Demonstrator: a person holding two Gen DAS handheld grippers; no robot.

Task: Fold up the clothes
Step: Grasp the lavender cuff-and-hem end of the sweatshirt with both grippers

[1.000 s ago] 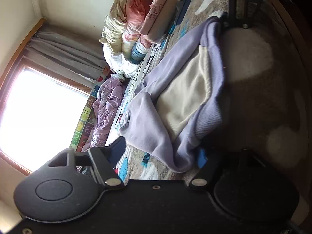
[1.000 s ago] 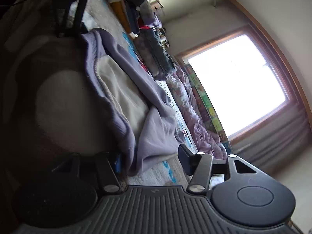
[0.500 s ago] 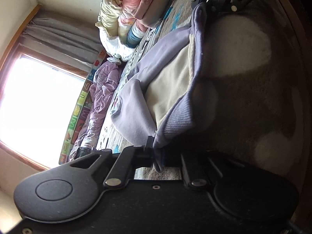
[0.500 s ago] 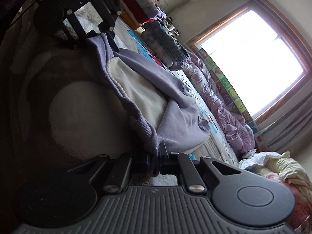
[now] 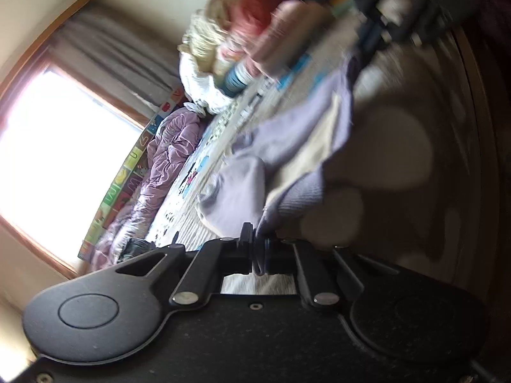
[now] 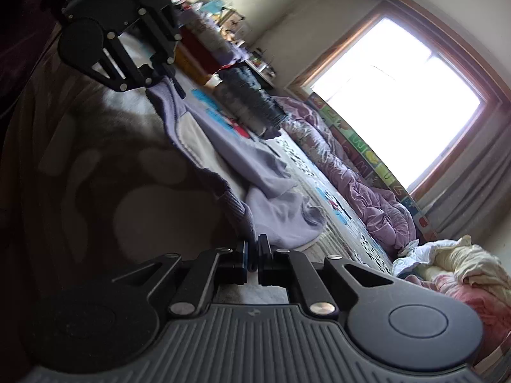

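Note:
A lavender sweatshirt [image 5: 287,146] with a cream lining lies across a patterned bed sheet [image 5: 191,198]. My left gripper [image 5: 260,239] is shut on one corner of its ribbed hem [image 5: 303,194], which is lifted off the bed. My right gripper [image 6: 252,249] pinches the other corner of the ribbed hem [image 6: 236,207], its jaws closing the last bit on it. From the right wrist, the sweatshirt [image 6: 223,140] stretches away to the left gripper [image 6: 163,76] at the top left. The left wrist view is blurred.
A brown blanket with pale patches [image 6: 95,159] lies under the raised hem. A crumpled purple quilt [image 6: 351,185] runs along the bright window [image 6: 396,89]. A dark stack of folded clothes [image 6: 249,102] stands beyond the sweatshirt. Piled bedding [image 5: 242,32] sits at the far end.
Both grippers went from open beside the hem to shut on its corners. They have since risen and rolled, lifting the hem edge off the bed.

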